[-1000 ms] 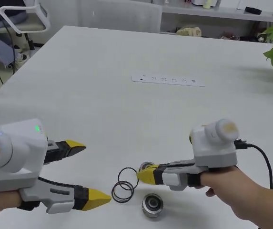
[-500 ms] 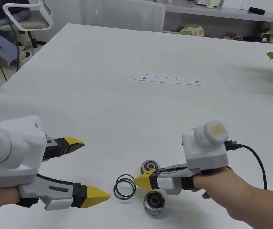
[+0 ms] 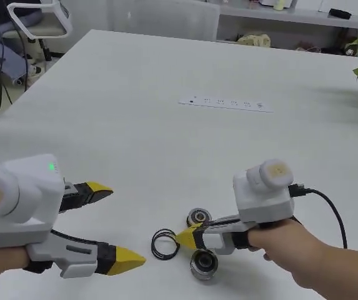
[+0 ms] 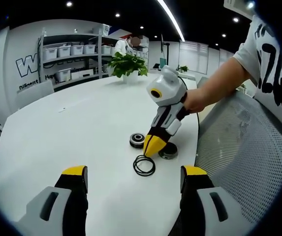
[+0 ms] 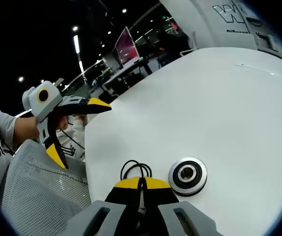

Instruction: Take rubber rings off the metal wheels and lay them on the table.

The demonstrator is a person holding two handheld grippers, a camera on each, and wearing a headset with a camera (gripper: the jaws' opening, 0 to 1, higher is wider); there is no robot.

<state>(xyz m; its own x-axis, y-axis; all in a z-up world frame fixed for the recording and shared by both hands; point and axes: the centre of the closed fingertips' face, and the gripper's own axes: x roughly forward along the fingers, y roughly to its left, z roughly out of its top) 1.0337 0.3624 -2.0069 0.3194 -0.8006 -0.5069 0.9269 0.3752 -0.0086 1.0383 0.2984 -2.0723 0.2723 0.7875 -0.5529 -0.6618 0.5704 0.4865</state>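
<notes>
White table (image 3: 166, 137), right gripper (image 3: 181, 237) closed, low beside rubber rings (image 3: 164, 244)

Open and bare across most of the bench (image 3: 166, 140), interrupted far out by a flat power strip (image 3: 225, 104). Tight near the front edge: far wheel (image 3: 198, 217), near wheel (image 3: 203, 264) and loose rubber rings (image 3: 164, 243) close together, with the closed right hand-held gripper (image 3: 180, 237) lying between the wheels, tip just at the rings. Clear from the rings to the wide-spread left hand-held gripper (image 3: 126, 224).
</notes>
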